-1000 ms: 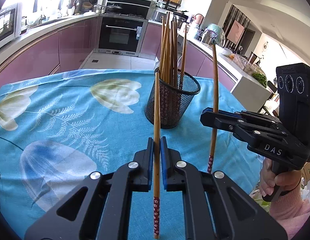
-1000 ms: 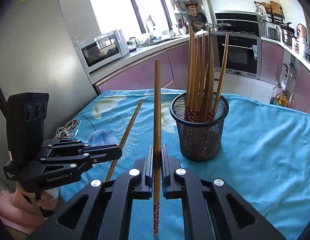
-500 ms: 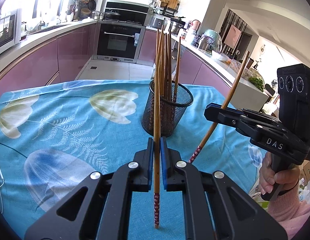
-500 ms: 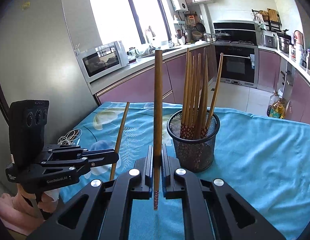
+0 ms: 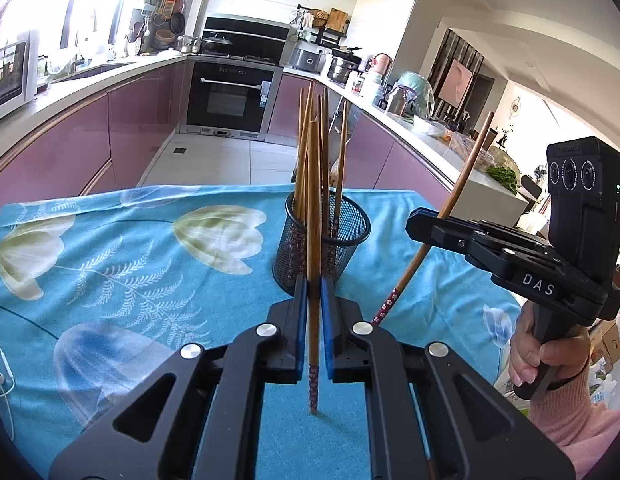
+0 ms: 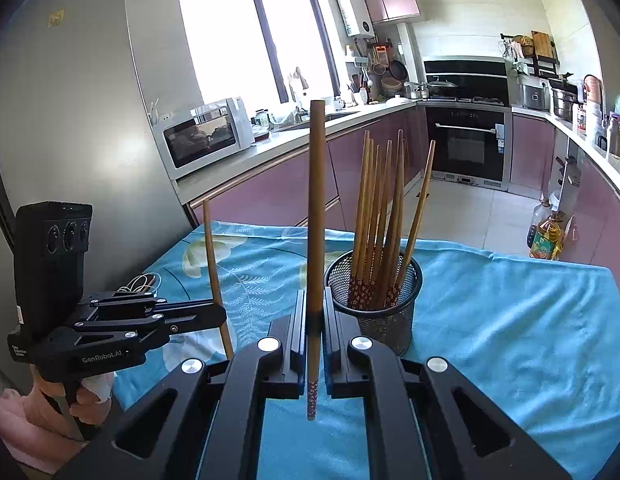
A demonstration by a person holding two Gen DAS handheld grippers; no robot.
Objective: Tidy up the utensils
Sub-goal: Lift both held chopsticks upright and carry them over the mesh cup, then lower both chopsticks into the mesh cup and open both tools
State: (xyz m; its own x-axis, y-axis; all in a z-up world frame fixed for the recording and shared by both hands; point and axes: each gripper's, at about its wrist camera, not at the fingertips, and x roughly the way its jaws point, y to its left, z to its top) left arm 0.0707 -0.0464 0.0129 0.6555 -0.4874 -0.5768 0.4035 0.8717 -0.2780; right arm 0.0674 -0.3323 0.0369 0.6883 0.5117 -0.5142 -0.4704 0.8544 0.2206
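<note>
The left tongs [image 5: 313,292] are clamped shut on a chopstick [image 5: 313,208], which stands upright between the blue pads with its patterned end hanging below them, clear of the blue floral cloth [image 5: 130,264] on the worktop. The right tongs [image 6: 313,312] are likewise closed tight on a second chopstick [image 6: 315,208], also near upright in their own view; seen from the left camera it leans, its top tipped away toward the kitchen counter.

Compared with a second ago, both pairs of tongs ride higher: each chopstick's lower tip now hangs further above the cloth, and the mesh holder [image 6: 375,304] sits lower in both views. The right chopstick, which stood straight in the left view a second ago, now tilts. The grip itself is unchanged on both sides.

That lift probably means the sticks are being raised to clear the holder's rim before going in with the bundle of chopsticks [image 6: 383,216] already standing there. The holder stands near the middle of the worktop, ahead of both tongs and between them; neither held stick is over its mouth yet, so both insertions remain.
</note>
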